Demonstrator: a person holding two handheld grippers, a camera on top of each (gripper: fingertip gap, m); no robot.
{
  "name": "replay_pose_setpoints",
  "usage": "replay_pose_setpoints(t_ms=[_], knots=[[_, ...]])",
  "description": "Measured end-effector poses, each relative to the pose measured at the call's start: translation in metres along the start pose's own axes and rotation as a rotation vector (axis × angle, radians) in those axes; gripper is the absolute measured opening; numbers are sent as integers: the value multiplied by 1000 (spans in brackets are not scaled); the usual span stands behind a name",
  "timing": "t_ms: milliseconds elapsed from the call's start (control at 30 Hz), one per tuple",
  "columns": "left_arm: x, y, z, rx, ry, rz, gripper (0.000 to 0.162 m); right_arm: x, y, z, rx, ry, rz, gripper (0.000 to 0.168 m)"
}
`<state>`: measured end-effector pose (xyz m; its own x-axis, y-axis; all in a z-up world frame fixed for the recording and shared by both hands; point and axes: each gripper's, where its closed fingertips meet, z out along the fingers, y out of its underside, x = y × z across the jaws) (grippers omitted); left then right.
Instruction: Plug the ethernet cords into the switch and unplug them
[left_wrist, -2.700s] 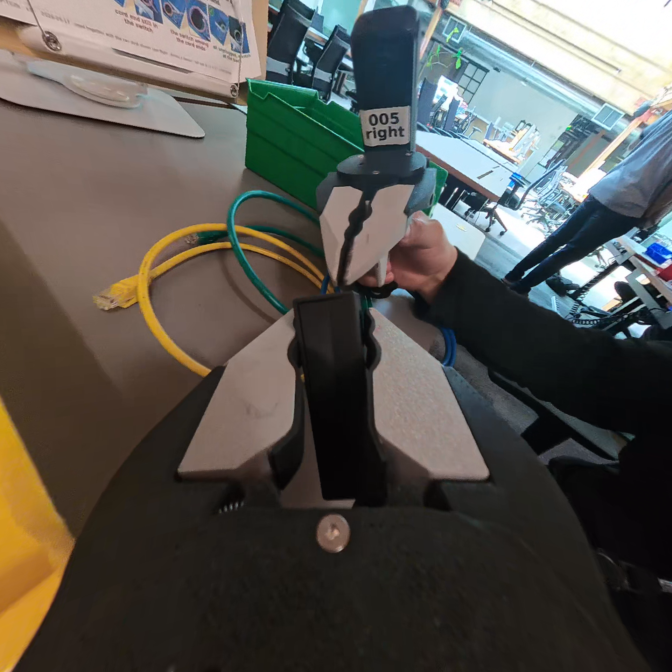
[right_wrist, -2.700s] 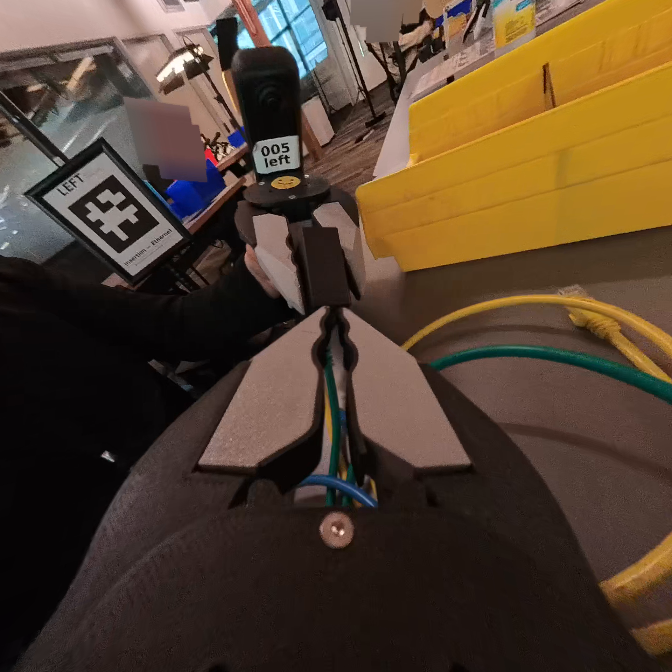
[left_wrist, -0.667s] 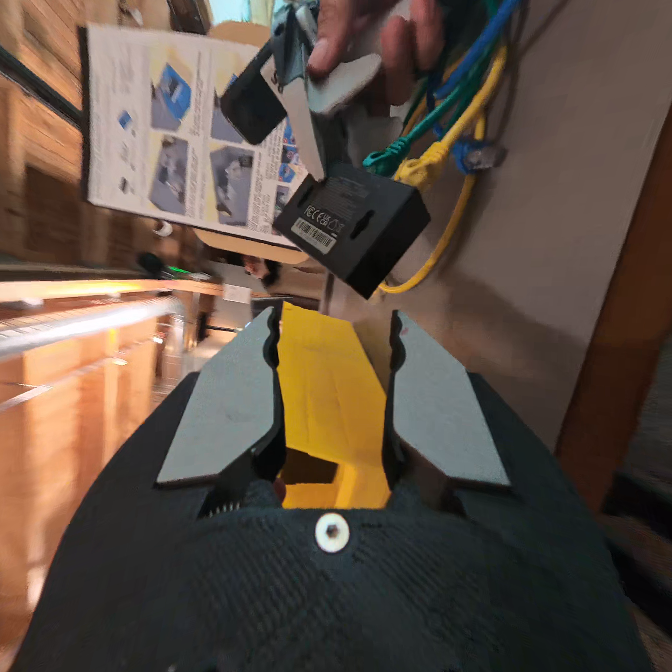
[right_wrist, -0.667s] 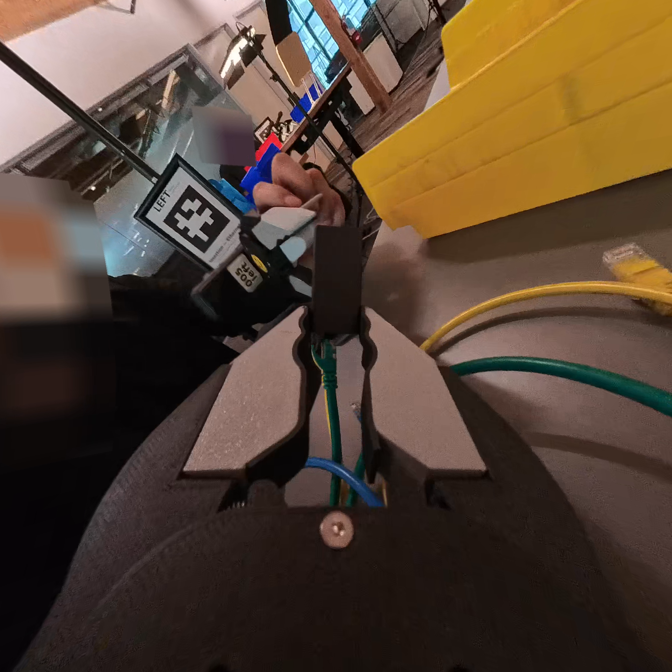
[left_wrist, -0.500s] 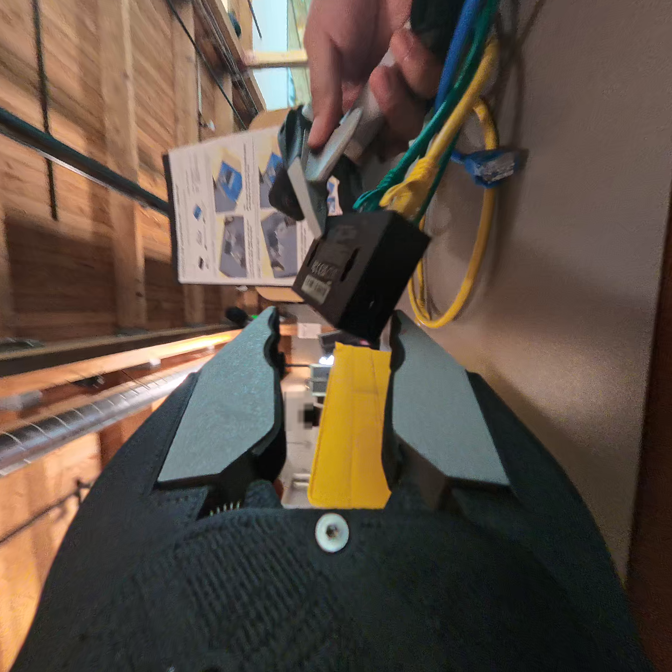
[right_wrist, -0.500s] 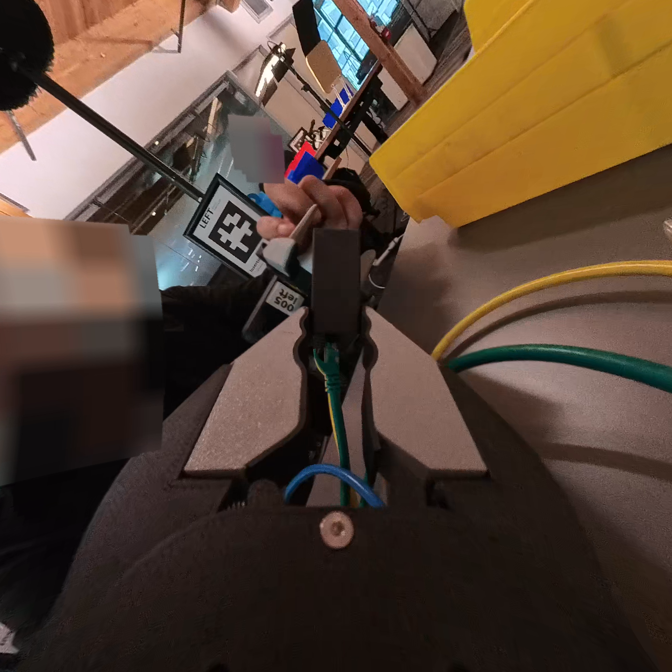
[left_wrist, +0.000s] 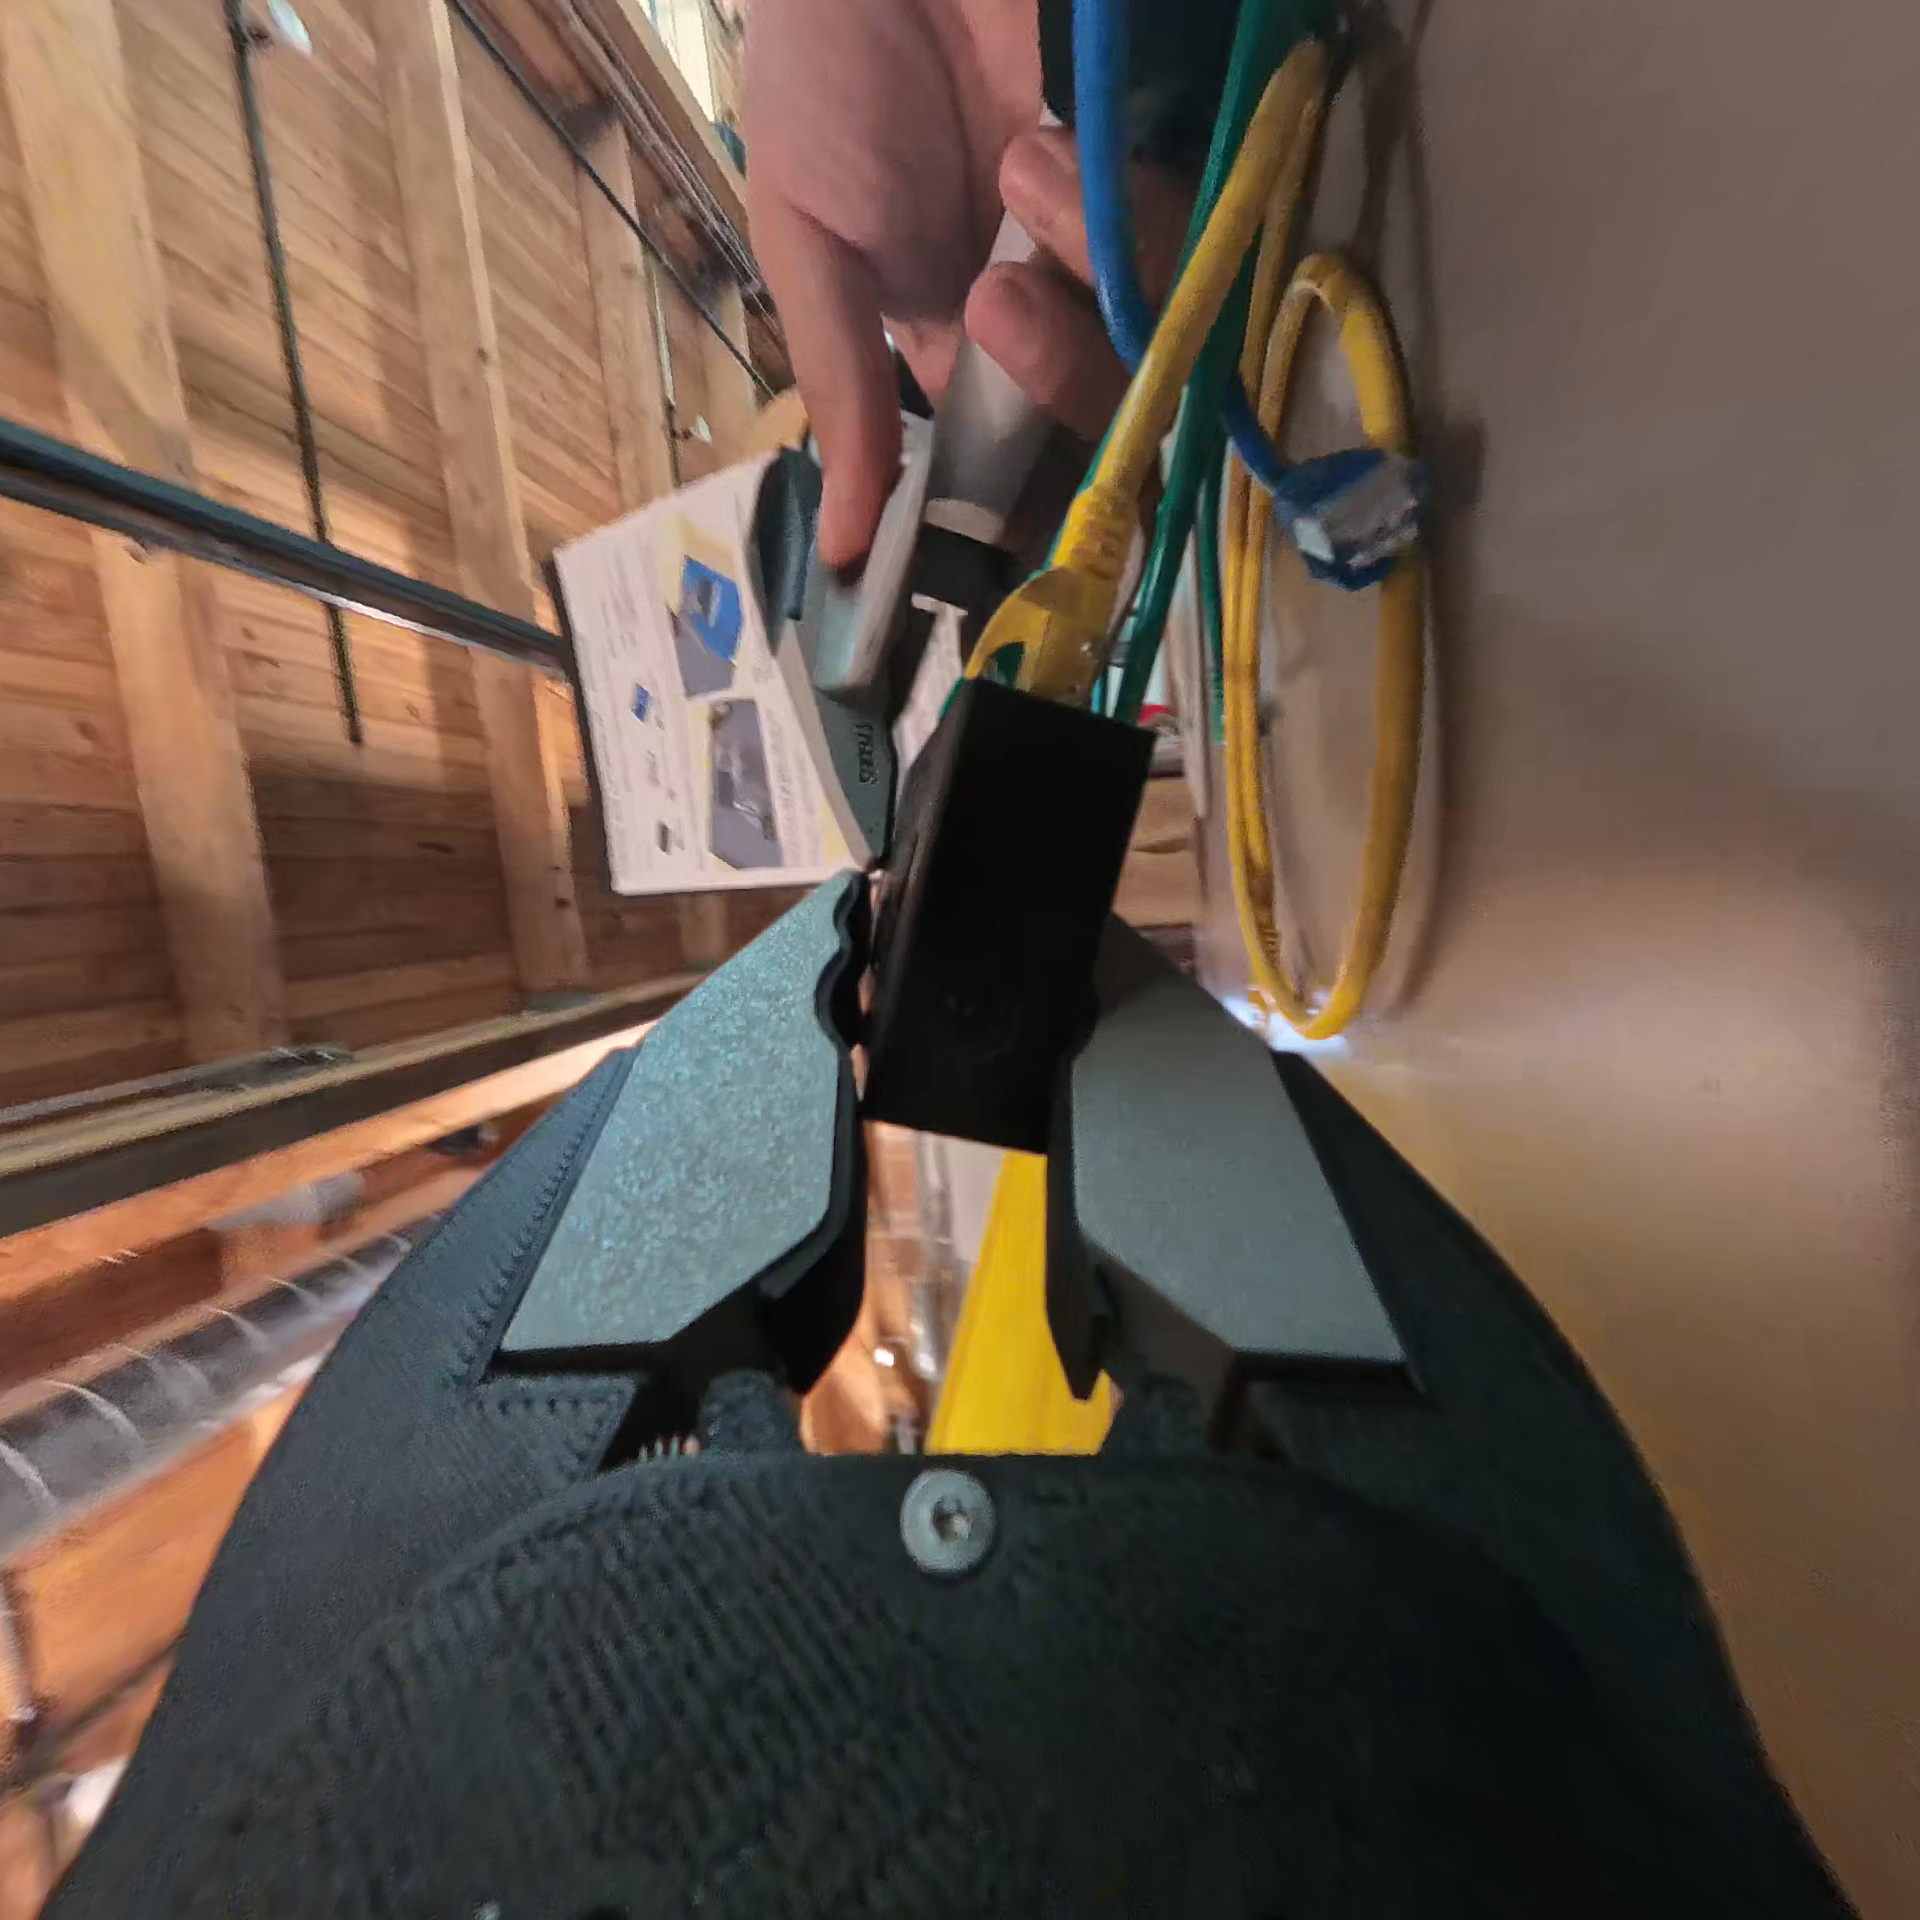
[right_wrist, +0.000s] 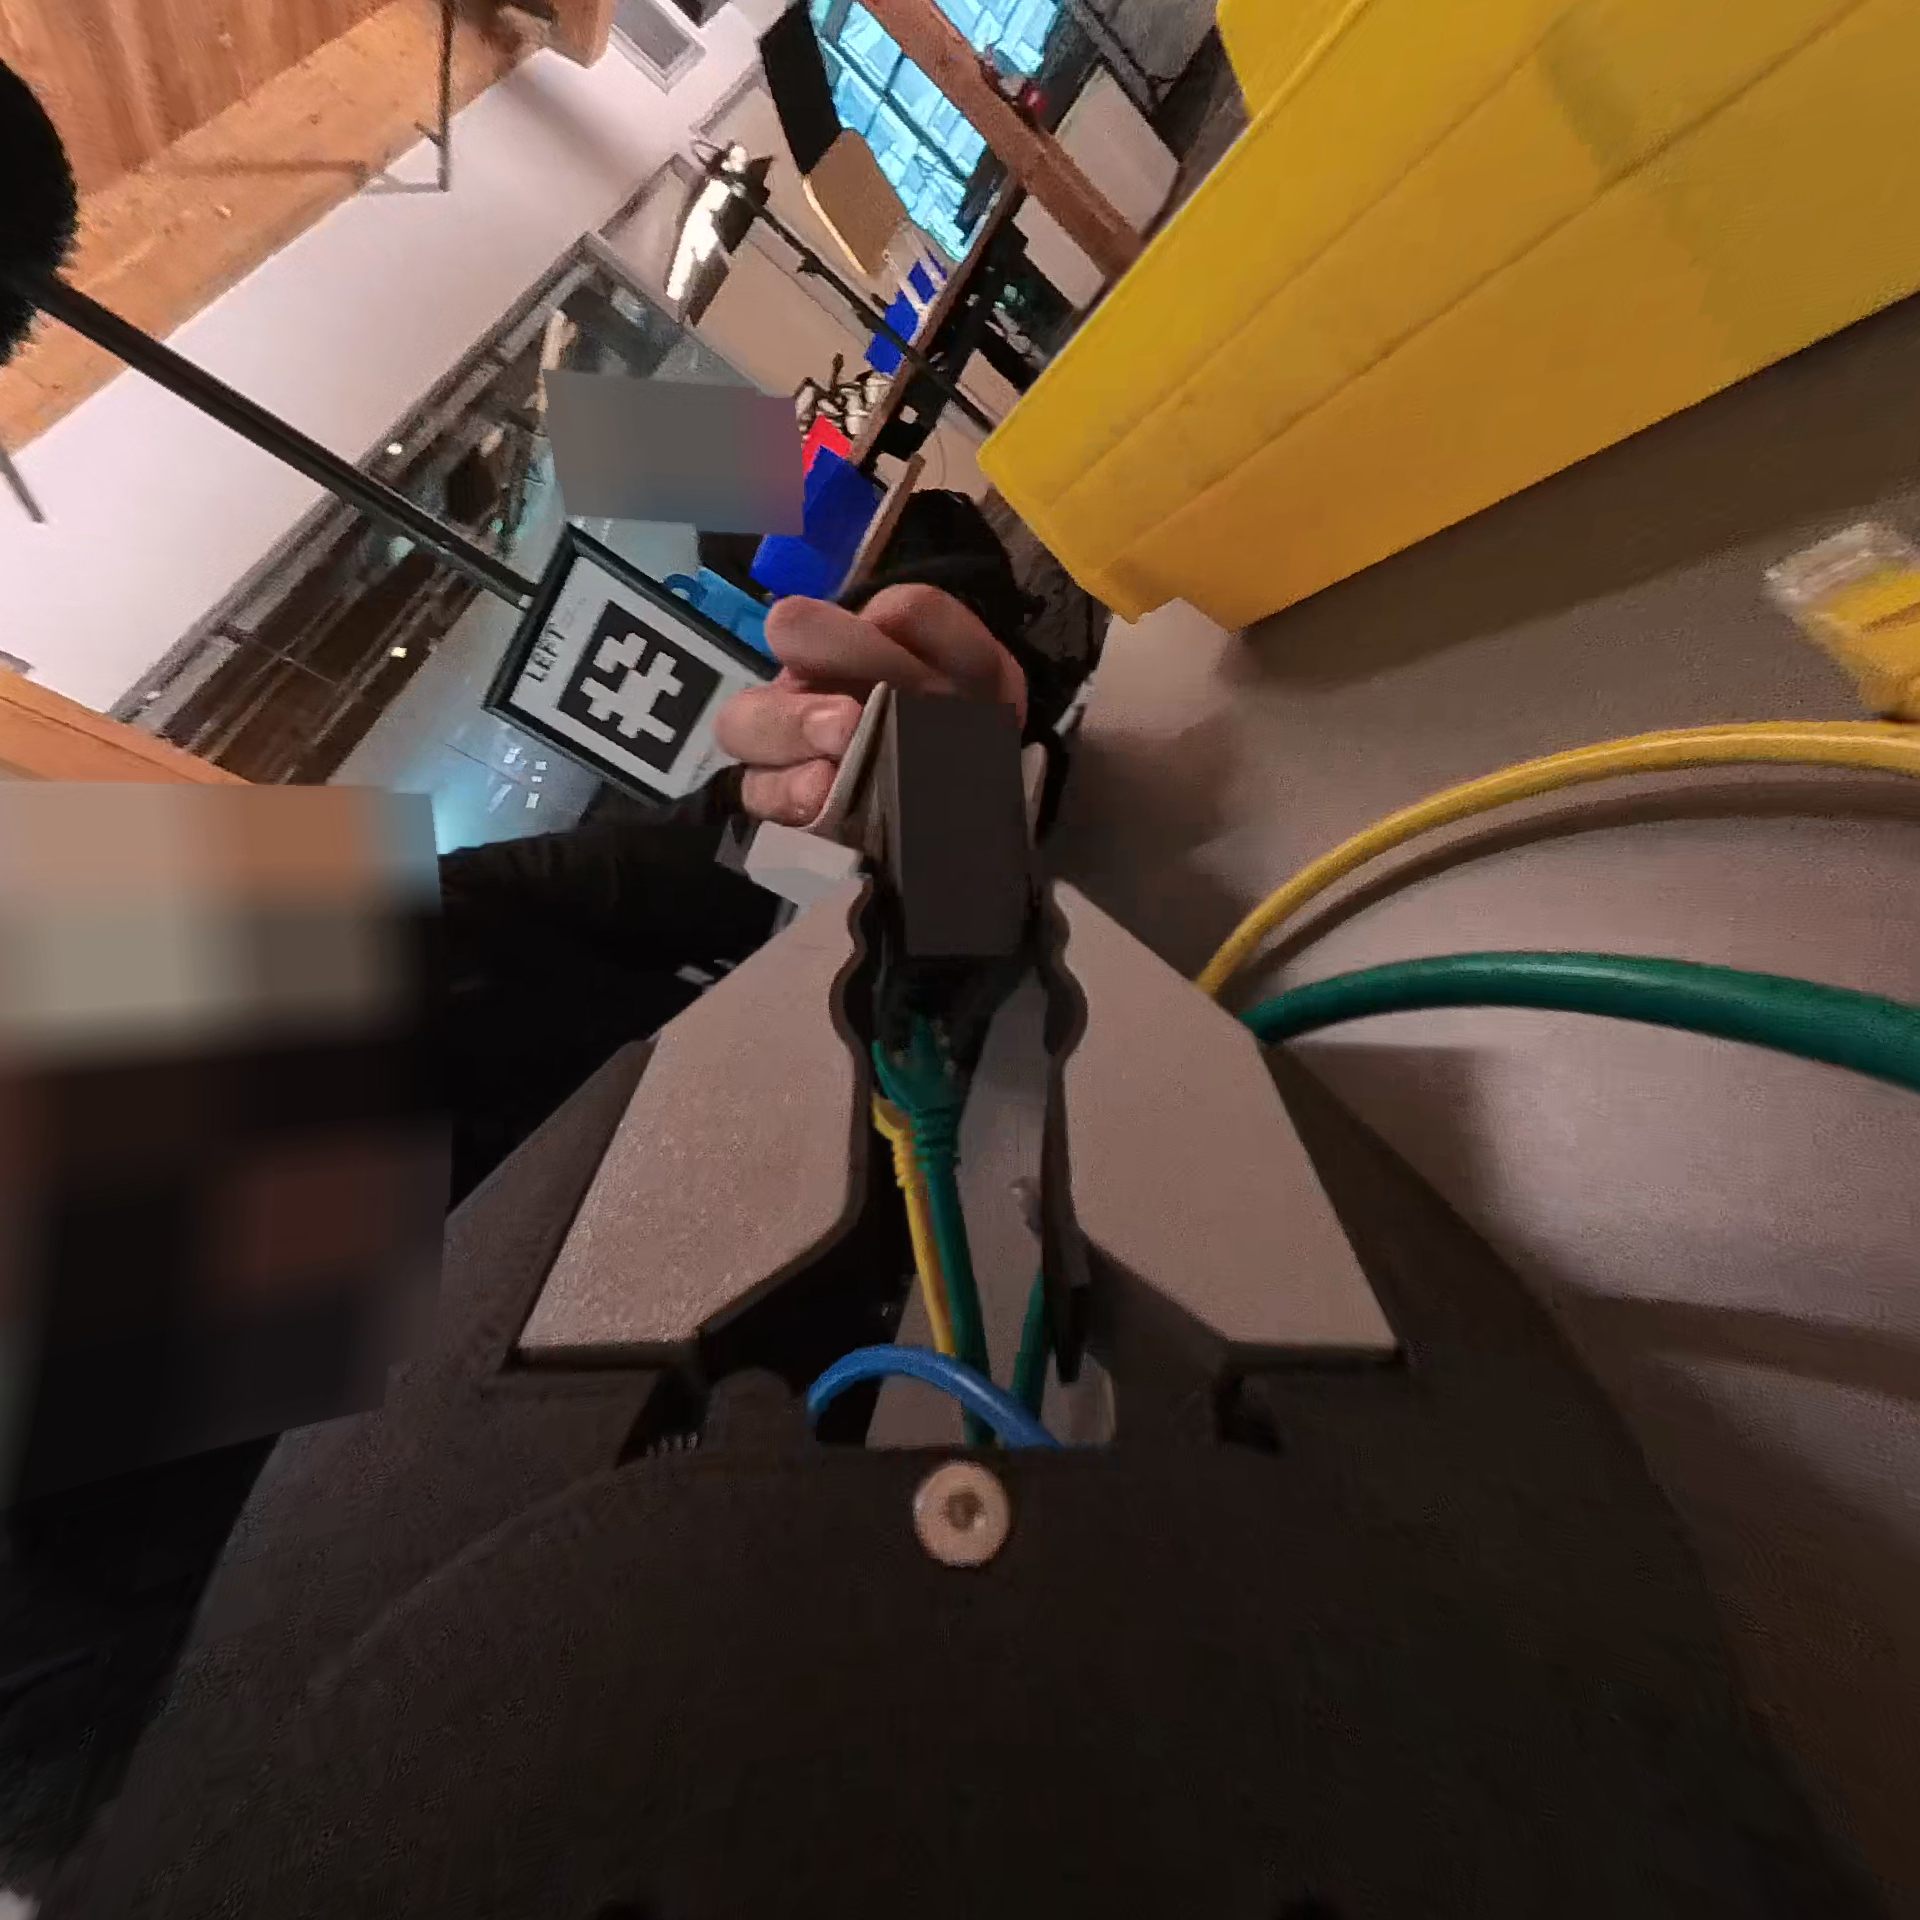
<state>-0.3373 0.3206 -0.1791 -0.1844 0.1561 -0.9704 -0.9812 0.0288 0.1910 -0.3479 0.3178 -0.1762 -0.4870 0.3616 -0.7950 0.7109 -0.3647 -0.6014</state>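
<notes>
The black switch (left_wrist: 997, 894) is lifted off the table, and both grippers hold it from opposite ends. My left gripper (left_wrist: 977, 925) is shut on its near end. My right gripper (right_wrist: 956, 904) is shut on the port end of the switch (right_wrist: 956, 831). A green cord (right_wrist: 935, 1101) and a yellow cord (right_wrist: 914, 1174) are plugged in and run back between the right fingers. The yellow plug (left_wrist: 1070, 613) shows at the switch in the left wrist view. A blue plug (left_wrist: 1351, 520) hangs loose beside the table (left_wrist: 1662, 727).
A yellow bin (right_wrist: 1455, 312) stands at the table's back. A loose yellow plug (right_wrist: 1860, 613) and loops of yellow cord (right_wrist: 1558, 769) and green cord (right_wrist: 1558, 997) lie on the table. An instruction sheet (left_wrist: 686, 707) and a framed marker sign (right_wrist: 613, 675) stand nearby. The tips of both grippers are at nearly the same place.
The left gripper let go of the switch, rolled onto its side, came back and closed on the switch's other end. The right gripper took the switch and kept it raised.
</notes>
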Motion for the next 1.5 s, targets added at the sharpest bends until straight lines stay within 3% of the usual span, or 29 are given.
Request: replay_pose_setpoints(t_ms=[100,233,433,567,667,833,933,1067,1167,1333,1500], knots=[[17,4,3,-33,83,-126,32,11,-13,-7,23,163,-123,32],[25,10,2,-63,84,-210,32,-16,-47,-31,201,193,-318,33],[33,10,5,-54,153,-291,32,-37,-42,-38,169,336,-513,29],[37,10,5,-55,186,-320,32,-73,-10,-27,6,409,-565,33],[36,10,5,-53,177,-315,32,-95,45,-12,-158,466,-629,37],[36,10,5,-53,181,-322,32,-78,148,3,-312,690,-682,34],[36,10,5,-54,174,-318,32,-54,182,-7,-370,932,-716,37],[36,11,5,-58,176,-322,32,-43,189,-33,-322,1210,-815,40],[37,12,5,-60,183,-329,32,-37,184,-45,-383,1355,-903,41],[37,12,5,-64,181,-329,32,-28,182,-45,-534,1462,-1083,16],[36,12,5,-59,174,-325,32,-56,159,-55,-413,1429,-1100,7]])
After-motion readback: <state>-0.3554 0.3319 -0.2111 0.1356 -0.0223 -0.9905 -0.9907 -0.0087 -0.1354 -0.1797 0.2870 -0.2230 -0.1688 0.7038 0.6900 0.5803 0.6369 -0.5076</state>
